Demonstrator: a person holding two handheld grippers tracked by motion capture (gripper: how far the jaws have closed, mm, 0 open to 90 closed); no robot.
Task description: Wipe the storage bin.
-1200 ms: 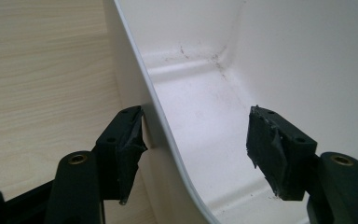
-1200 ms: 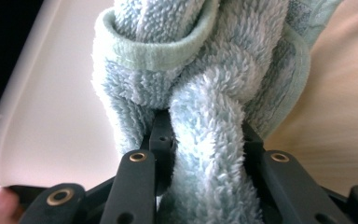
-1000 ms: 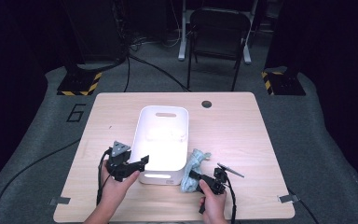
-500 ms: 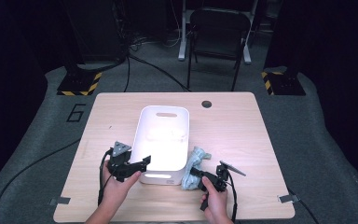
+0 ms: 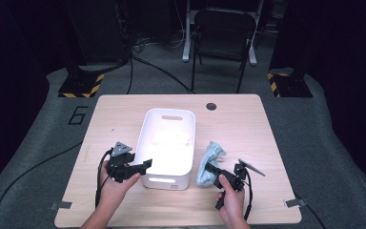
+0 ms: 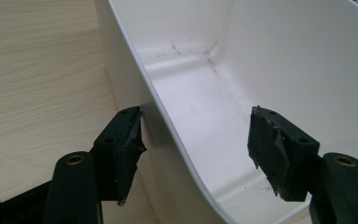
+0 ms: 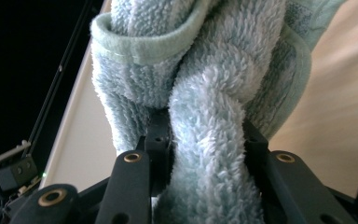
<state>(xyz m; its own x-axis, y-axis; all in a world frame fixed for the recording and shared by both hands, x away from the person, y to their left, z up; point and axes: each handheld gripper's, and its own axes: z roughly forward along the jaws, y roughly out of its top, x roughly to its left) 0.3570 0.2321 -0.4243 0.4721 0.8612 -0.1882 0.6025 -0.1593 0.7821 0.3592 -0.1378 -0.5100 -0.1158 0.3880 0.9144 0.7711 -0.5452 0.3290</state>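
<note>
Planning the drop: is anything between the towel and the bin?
Nothing visible. The towel, clamped in the right gripper, hangs beside the bin; only its wall must be cleared, and the inside looks empty.

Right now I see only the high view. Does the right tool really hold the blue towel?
Observer: Yes. A twisted fold of the towel fills the gap of the right tool; its jaws have just been opening slightly.
Operator: And the left tool?
Observer: The left tool is open, with one jaw outside the white bin and one inside.
Operator: Is anything in the bin there?
Observer: No, the floor near that tool is bare, with a few dark specks.
</note>
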